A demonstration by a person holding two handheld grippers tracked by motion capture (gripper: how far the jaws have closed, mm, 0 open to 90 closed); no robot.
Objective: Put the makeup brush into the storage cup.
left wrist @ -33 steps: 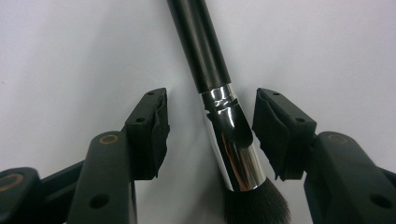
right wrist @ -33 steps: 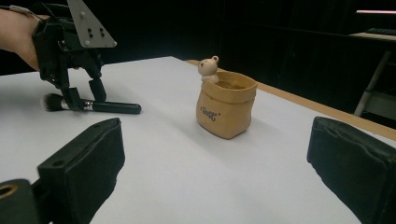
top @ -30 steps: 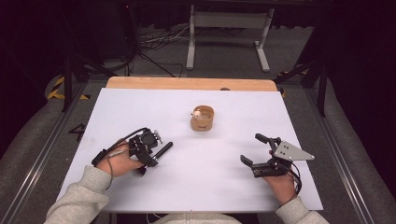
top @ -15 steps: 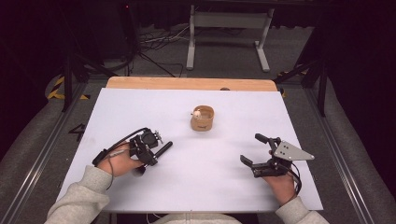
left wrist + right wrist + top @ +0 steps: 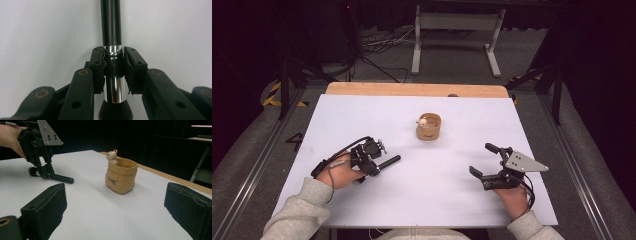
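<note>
Gripped in the left gripper [image 5: 373, 161] is a makeup brush [image 5: 384, 163]: in the left gripper view the two black jaws close on its shiny metal ferrule [image 5: 113, 75], with the dark bristles [image 5: 114, 113] at the near end and the black handle [image 5: 111, 22] running straight away from the camera. In the high view the brush lies low over the white table [image 5: 362, 115], on the person's left, its long axis nearly level and its handle end pointing toward the table's middle and slightly away from the person (roughly toward the pot, though not dead on it). The bristle tuft [image 5: 32, 171] points back toward the person's left hand, as the right gripper view shows.

The tan pot with a small bear on its rim [image 5: 428, 127] stands upright near the table's centre, well apart from the brush, and nothing I can see sits in it. So the pick-up looks done; carrying the brush over, tipping it upright and lowering it into the pot is probably what remains.

The right gripper [image 5: 486, 162] rests on the table at the person's right, jaws spread wide and holding nothing.
</note>
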